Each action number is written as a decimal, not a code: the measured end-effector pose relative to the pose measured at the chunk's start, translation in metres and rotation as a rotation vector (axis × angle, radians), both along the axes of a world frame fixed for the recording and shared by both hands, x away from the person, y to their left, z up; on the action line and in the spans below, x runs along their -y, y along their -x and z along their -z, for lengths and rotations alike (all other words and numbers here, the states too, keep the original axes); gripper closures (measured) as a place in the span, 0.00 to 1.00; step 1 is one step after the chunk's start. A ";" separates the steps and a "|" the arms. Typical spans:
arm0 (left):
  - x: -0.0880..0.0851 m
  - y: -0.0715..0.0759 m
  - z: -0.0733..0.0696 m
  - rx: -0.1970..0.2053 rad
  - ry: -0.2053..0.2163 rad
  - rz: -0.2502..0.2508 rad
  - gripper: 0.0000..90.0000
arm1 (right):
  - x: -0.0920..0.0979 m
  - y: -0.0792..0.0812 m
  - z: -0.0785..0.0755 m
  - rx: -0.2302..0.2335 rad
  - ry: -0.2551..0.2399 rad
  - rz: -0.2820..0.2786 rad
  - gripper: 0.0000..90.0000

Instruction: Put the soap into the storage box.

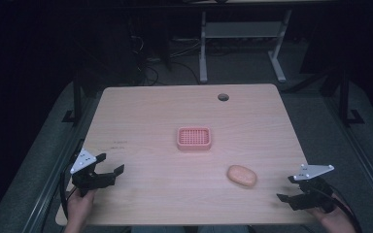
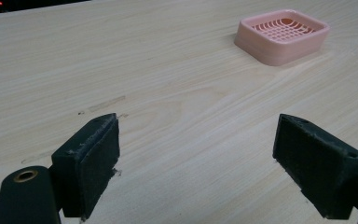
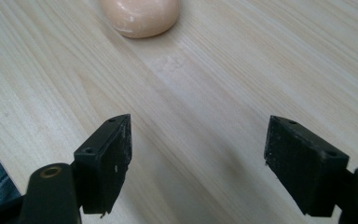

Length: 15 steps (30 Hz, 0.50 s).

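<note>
Sitting near the middle of the table [image 1: 141,111], a pink soap dish [image 1: 194,138] with a slotted grid floor is the landmark here; it rests flat on pale wood with a fine lengthwise grain, and the left gripper view shows its raised rim and curved slats. Toward the person and to the right of the soap dish lies a peach-coloured oval bar of soap [image 1: 242,175], apart from the dish and flat on the wood. Farther out from the soap dish, at the near left corner, a hand holds the left gripper [image 1: 109,165], its jaws spread wide with nothing between them, only bare wood showing in the gap. At the near right edge, beyond the soap, the other hand holds the right gripper [image 1: 287,188], also gaping wide and empty, its jaws aimed toward the soap, which lies ahead of them in the right gripper view. Beyond the soap dish, near the far edge, a round cable hole [image 1: 223,97] is cut through the tabletop. A few faint dark marks [image 1: 120,142] sit on the wood left of the dish. Past the far edge the room is dark: white legs of another desk [image 1: 203,48] stand on a grey floor, and loose cables [image 1: 145,63] lie in shadow behind the table's far left corner.
</note>
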<state>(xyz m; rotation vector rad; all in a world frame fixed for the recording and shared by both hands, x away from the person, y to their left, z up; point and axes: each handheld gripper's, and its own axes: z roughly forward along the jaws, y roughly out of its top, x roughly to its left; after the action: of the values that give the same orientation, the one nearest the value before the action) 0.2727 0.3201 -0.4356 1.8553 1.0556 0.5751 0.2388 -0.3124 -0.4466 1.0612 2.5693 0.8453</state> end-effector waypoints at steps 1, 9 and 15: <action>0.000 0.000 0.000 0.000 0.000 0.000 0.16 | 0.000 0.000 0.000 0.000 0.000 0.000 0.25; 0.001 0.002 0.000 0.000 0.000 0.000 0.16 | -0.009 -0.005 -0.002 -0.011 0.009 -0.024 0.25; 0.000 0.003 0.001 -0.002 -0.003 0.004 0.16 | -0.014 -0.007 -0.005 -0.010 0.011 -0.036 0.25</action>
<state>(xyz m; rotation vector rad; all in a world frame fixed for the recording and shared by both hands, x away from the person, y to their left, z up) 0.2699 0.3200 -0.4361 1.8605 1.0530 0.5732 0.2457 -0.2983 -0.4411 1.0217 2.6050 0.8361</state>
